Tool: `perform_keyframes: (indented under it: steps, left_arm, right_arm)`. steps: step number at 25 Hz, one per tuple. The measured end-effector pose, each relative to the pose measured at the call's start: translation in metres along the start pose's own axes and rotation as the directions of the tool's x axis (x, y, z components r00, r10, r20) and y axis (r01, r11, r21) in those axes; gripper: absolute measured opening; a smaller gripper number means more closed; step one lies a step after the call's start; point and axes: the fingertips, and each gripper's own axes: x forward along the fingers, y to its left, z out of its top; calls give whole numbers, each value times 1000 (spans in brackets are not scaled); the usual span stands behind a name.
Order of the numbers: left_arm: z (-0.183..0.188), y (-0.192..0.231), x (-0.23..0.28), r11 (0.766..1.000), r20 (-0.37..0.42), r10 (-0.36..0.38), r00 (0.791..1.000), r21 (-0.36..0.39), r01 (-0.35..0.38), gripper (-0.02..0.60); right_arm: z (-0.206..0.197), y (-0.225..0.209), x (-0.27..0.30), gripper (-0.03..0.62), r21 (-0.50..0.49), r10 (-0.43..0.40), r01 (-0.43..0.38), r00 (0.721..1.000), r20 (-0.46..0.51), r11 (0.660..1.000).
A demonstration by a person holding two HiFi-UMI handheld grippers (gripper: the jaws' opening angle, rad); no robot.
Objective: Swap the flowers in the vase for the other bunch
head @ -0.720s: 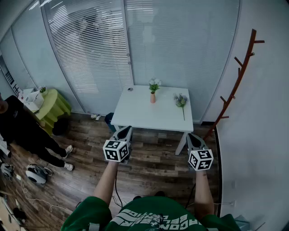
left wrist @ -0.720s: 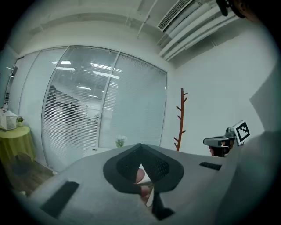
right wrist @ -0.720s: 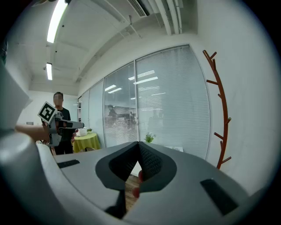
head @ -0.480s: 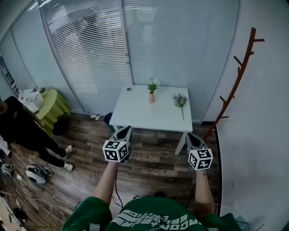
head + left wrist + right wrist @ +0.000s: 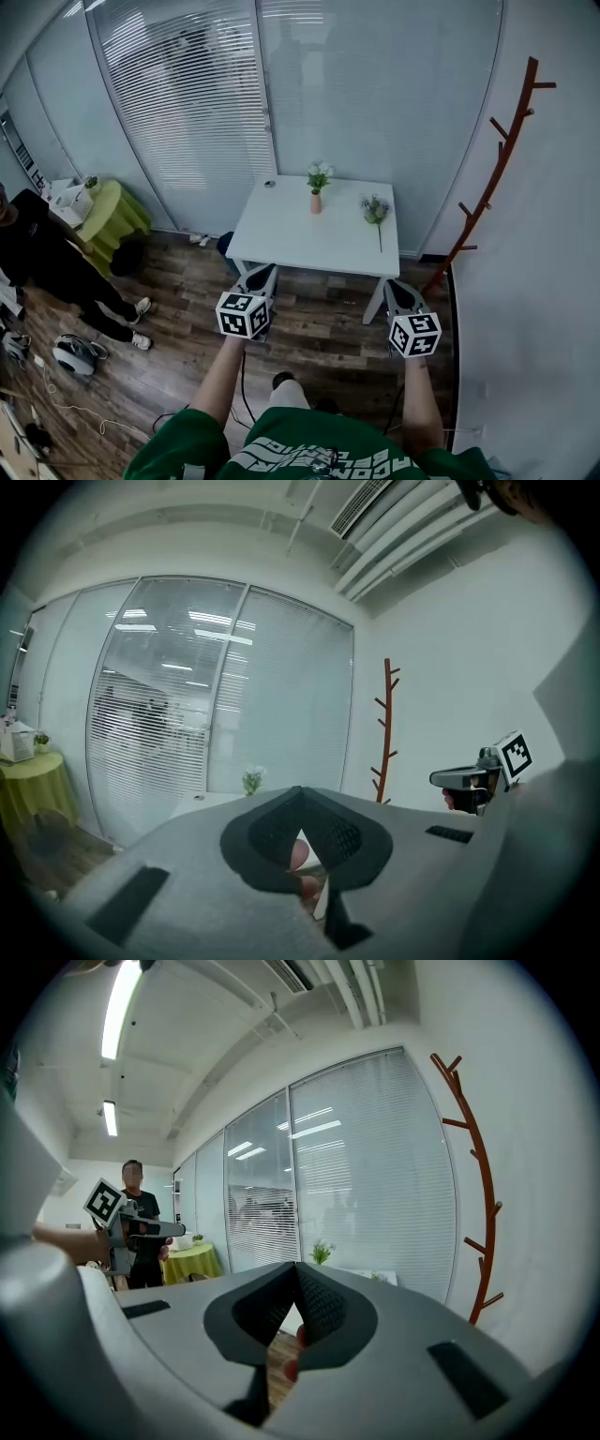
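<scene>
- A white counter (image 5: pixel 300 246) stands on the wood floor (image 5: pixel 178 328).
- An upright vase (image 5: pixel 316 202) holding flowers (image 5: pixel 320 175) is near the far edge.
- A loose bunch (image 5: pixel 376 212) lies flat to the right, apart from it.
- A small dark thing (image 5: pixel 270 185) sits at the far left corner.

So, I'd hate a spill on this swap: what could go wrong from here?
The pink vase stands free on the white table, so tugging its flowers out could tip it. The other bunch lies near the table's right edge; a grab might sweep it off. The left gripper and right gripper are shut and must open first.
</scene>
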Motion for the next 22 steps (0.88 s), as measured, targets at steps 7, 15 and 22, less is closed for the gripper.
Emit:
perform_keyframes:
  steps: [7,15,22]
  left_arm:
    - [4,7,24,1000,3,-16,1000,-5,16,3]
    - [11,32,86,999,-2,-45,999,-25,45,3]
    - [26,85,152,999,0,-40,999,-34,40,3]
  right_arm:
    - [2,-8,20,14,2,-2,2,1000,-2,1000]
    - [16,-35,72,14,-10,-22,22,1000,-13,1000]
    - [33,-57,156,14,-16,-19,19,1000,-17,1000]
